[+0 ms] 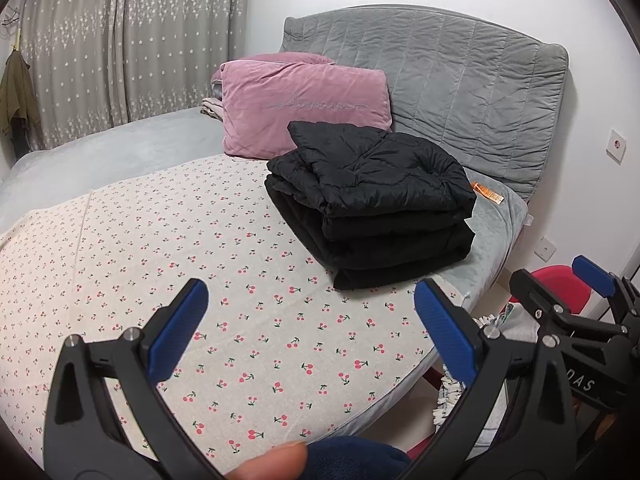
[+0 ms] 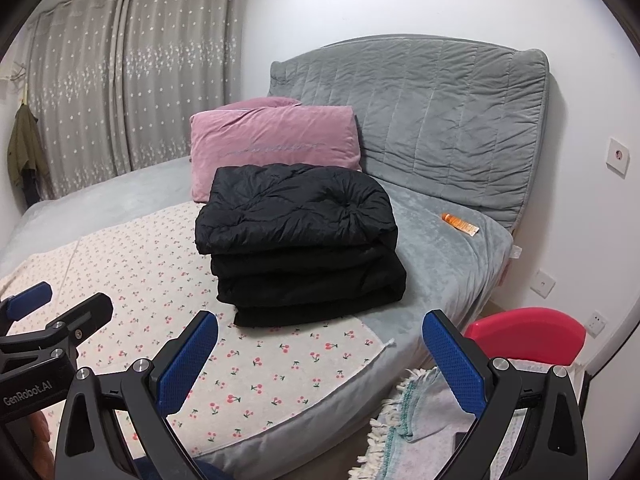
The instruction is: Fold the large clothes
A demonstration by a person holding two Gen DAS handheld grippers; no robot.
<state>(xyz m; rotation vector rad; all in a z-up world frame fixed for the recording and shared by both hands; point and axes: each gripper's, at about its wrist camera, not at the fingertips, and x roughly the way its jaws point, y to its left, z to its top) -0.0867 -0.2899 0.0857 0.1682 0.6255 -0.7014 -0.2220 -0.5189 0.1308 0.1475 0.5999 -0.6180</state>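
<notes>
Grey star-patterned curtains point(image 2: 120, 92) cover the left wall of a bedroom, with an olive garment point(image 2: 24, 148) hanging at the far left. Below them a bed point(image 1: 120, 148) carries a cherry-print sheet point(image 1: 168, 248). Further right a pink pillow point(image 1: 304, 100) leans against the grey quilted headboard point(image 2: 440, 120). Just in front of the pillow sits the black padded jacket point(image 2: 300, 244), folded into a thick stack, lying partly on the sheet and partly on the grey cover. An orange tube point(image 2: 460, 223) lies to its right, apart from it. The left gripper point(image 1: 312, 320) hovers over the sheet with jaws spread wide and empty. The right gripper point(image 2: 320, 352) hangs likewise, wide apart and empty, near a red stool point(image 2: 528, 334).
</notes>
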